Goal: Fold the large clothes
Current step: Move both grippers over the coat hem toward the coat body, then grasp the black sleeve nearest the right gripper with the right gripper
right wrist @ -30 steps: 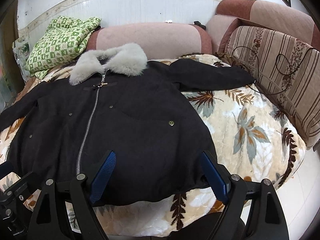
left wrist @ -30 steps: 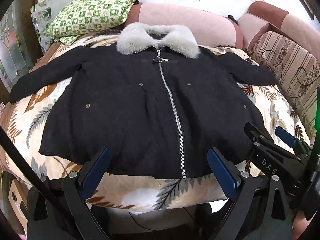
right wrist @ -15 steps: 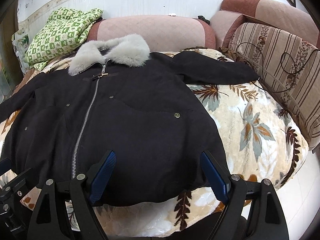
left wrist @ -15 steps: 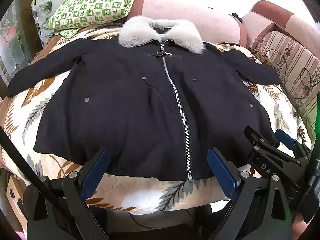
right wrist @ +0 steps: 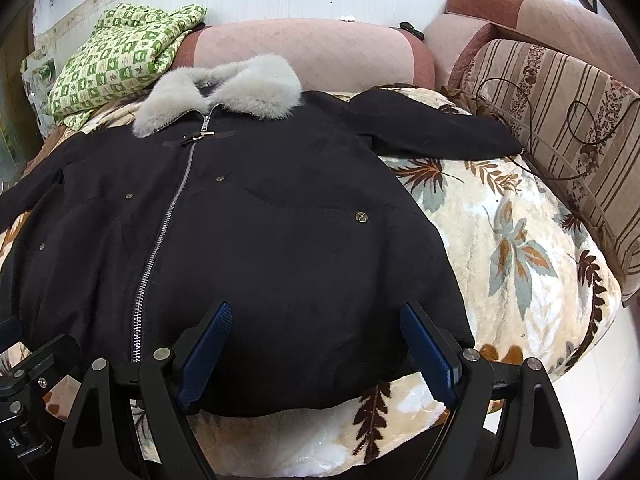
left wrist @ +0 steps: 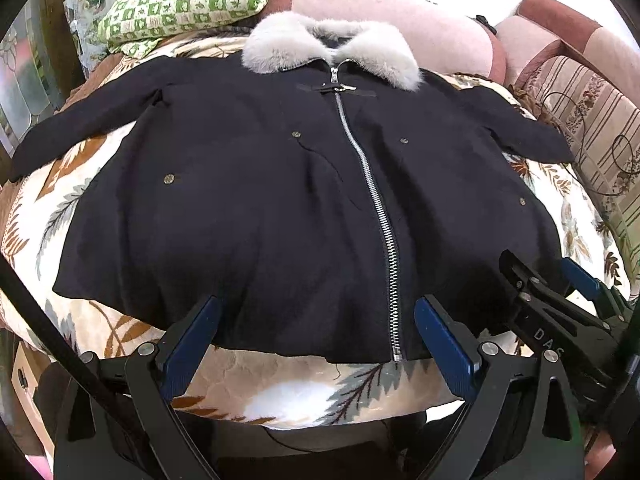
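Observation:
A black zip-up coat (left wrist: 256, 216) with a grey fur collar (left wrist: 332, 46) lies flat, front up, on a leaf-patterned blanket (left wrist: 304, 392), sleeves spread to both sides. It also shows in the right wrist view (right wrist: 280, 248). My left gripper (left wrist: 316, 340) is open and empty, hovering at the coat's hem by the zipper end. My right gripper (right wrist: 316, 348) is open and empty over the hem's right part, and it shows at the right edge of the left wrist view (left wrist: 560, 292).
A green checked quilt (right wrist: 120, 56) lies folded at the back left. Pink bolsters (right wrist: 304, 52) line the back. A striped cushion (right wrist: 560, 120) with a thin dark cable runs along the right. The blanket's near edge (right wrist: 320, 440) drops off below the hem.
Both grippers have moved forward and closer over the coat's hem, so the coat fills more of each view. The jaws stay open. The coat has not moved.

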`<state>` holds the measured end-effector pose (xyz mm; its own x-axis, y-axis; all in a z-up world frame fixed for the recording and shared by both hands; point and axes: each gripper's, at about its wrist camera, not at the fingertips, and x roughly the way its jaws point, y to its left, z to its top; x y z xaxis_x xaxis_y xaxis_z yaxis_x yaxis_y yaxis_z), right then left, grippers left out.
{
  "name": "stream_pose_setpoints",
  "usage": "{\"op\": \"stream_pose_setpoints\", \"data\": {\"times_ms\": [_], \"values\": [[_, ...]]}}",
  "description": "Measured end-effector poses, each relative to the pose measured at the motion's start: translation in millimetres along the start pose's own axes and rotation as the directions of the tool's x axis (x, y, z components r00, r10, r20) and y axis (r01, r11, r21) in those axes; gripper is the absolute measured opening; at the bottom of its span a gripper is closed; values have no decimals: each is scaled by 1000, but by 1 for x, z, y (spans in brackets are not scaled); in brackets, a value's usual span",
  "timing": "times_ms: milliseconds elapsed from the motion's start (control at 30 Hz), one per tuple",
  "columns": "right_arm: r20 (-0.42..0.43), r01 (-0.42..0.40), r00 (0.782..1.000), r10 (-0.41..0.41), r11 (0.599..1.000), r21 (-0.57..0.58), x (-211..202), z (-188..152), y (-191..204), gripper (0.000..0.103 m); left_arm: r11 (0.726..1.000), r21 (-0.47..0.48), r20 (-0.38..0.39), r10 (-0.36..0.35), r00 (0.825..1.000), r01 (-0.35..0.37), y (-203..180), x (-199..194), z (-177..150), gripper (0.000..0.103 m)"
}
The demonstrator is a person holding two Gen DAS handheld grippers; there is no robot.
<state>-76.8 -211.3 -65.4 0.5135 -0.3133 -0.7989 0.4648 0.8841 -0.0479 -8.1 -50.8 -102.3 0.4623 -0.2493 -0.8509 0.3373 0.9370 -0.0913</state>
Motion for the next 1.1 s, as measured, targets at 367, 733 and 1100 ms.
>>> {"op": "stream_pose_setpoints", "data": {"times_ms": [367,733,1100], "values": [[25,-1,1000,1,1000,3,2,5,1,89,1000,-4,1,5,1000,-5,7,10,13,97],[59,12,998,-11,1000,-10,8,25,9,89,998,-33,36,46,998,-45,29,18,32,97],[116,13,993,-10,1000,-25,19,70,11,89,997,-37,44,74,996,-73,43,32,55,97]]}}
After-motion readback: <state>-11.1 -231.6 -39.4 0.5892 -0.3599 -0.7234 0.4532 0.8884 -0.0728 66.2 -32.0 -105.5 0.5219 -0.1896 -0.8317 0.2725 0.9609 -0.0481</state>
